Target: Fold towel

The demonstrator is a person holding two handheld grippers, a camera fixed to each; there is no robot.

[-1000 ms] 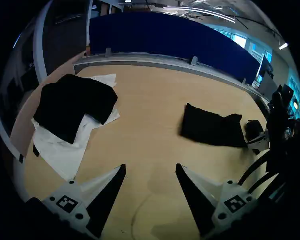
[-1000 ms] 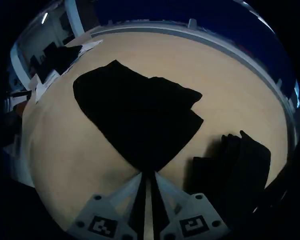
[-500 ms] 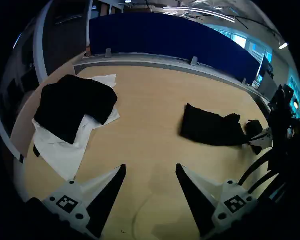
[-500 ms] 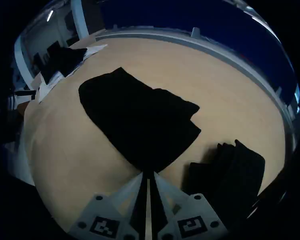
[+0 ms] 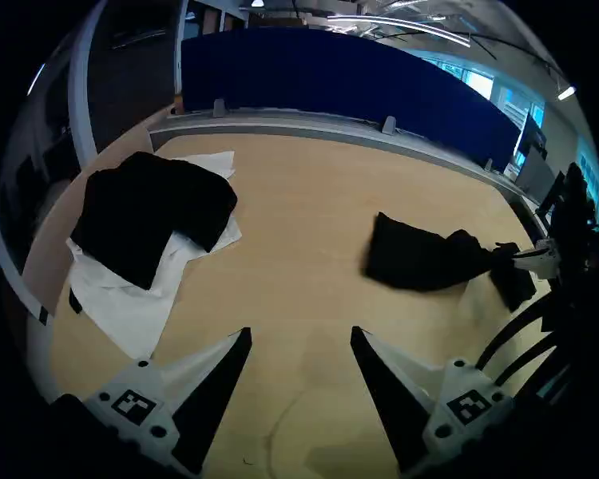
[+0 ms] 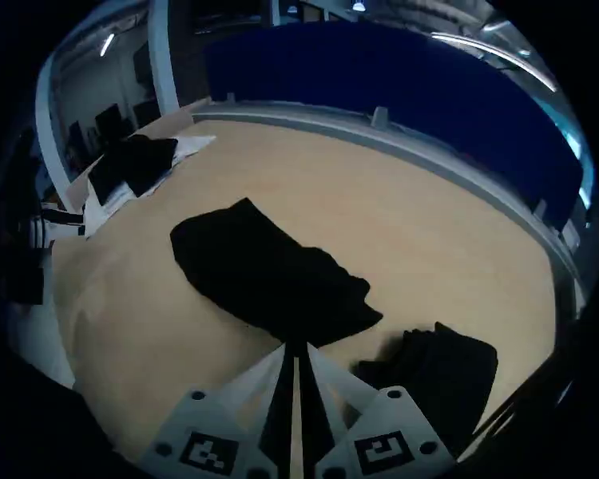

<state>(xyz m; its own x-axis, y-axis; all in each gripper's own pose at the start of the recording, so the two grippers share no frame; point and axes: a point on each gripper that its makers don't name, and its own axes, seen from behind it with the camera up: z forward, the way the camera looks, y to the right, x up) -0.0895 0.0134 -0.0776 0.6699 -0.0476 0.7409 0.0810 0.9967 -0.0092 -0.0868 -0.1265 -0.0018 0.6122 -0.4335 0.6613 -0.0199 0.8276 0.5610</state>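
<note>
Now, line by line:

Left gripper (image 5: 299, 330): fingers spread wide with nothing between them, hovering over the bare table (image 5: 299, 231).

Right gripper (image 6: 297, 348): fingers closed to a thin slit, pinching the near edge of the towel (image 6: 271, 279). The left gripper view shows it at the far right, with the towel's end drawn up to it.

Towel: black and crumpled, on the right half of the table, well apart from the left gripper.

Far edge: a grey rail (image 5: 299, 125) runs along the back of the table, and a blue divider (image 5: 339, 72) stands behind it.

Left edge: a pile (image 5: 144, 211) of black cloth on white cloth sits by the far left corner, and the white sheet lies close to the rim.

Right edge: a dark cloth (image 6: 439, 375) lies just beside the towel, near the rim and to the right of the right gripper's fingers.

Open room: a broad stretch of bare wood lies between the pile and the towel. More bare wood runs from the left gripper's tips to the rail.

Change, towel: a second ago it lay broad and flat. Its near end is now pulled to a point at the right gripper, and it looks narrower in both views.

Change, right gripper: it has risen and drawn back, so more of the table and divider have come into its view. Its fingers are as tightly closed as before.

Change, left gripper: same spread, same place.

Change, pile: unmoved.
</note>
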